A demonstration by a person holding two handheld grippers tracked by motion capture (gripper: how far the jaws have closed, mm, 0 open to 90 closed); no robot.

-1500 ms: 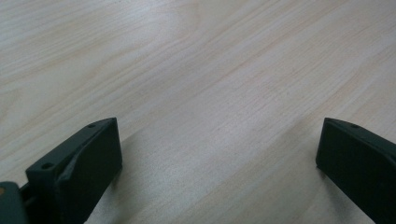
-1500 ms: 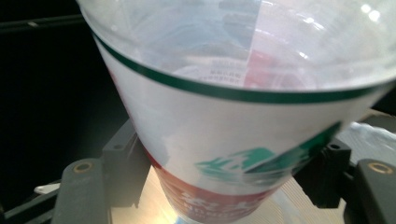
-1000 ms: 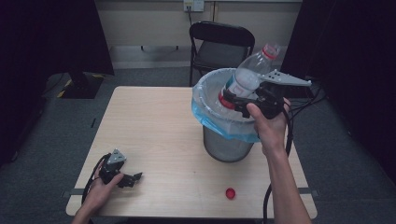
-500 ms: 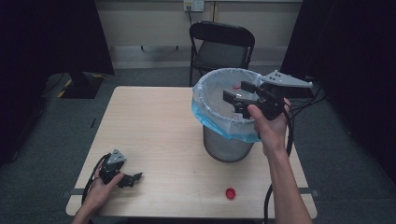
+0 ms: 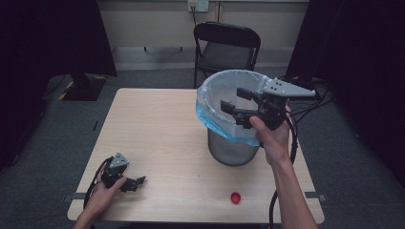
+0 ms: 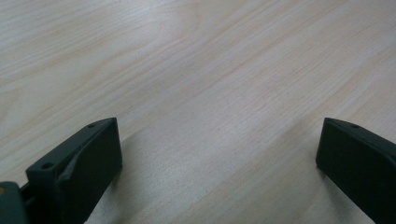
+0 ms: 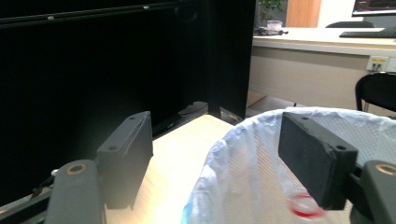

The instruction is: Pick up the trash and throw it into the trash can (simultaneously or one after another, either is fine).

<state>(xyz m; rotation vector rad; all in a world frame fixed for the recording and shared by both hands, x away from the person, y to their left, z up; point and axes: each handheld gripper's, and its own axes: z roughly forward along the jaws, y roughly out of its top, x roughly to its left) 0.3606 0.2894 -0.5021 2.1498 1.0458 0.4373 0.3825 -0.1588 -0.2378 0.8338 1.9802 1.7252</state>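
Hovering over the lined bin (image 5: 224, 90), right gripper (image 5: 237, 101) jaws apart, just closing a little, nothing between them, left gripper (image 5: 136, 182) resting wide open on the table (image 5: 157, 124), holding nothing, red cap (image 5: 235, 197) nearby.

The bin (image 5: 232, 143) stands on the table (image 5: 157, 129), a chair (image 5: 225, 47) behind, a cap (image 5: 235, 197) before it.

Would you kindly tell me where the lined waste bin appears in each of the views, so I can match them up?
High view: waste bin right of centre on the table, under the right gripper.
Left gripper view: bare tabletop between the jaws; no bin.
Right gripper view: waste bin at lower right, between the open jaws.
Shared landmark: the bin's blue-white liner.
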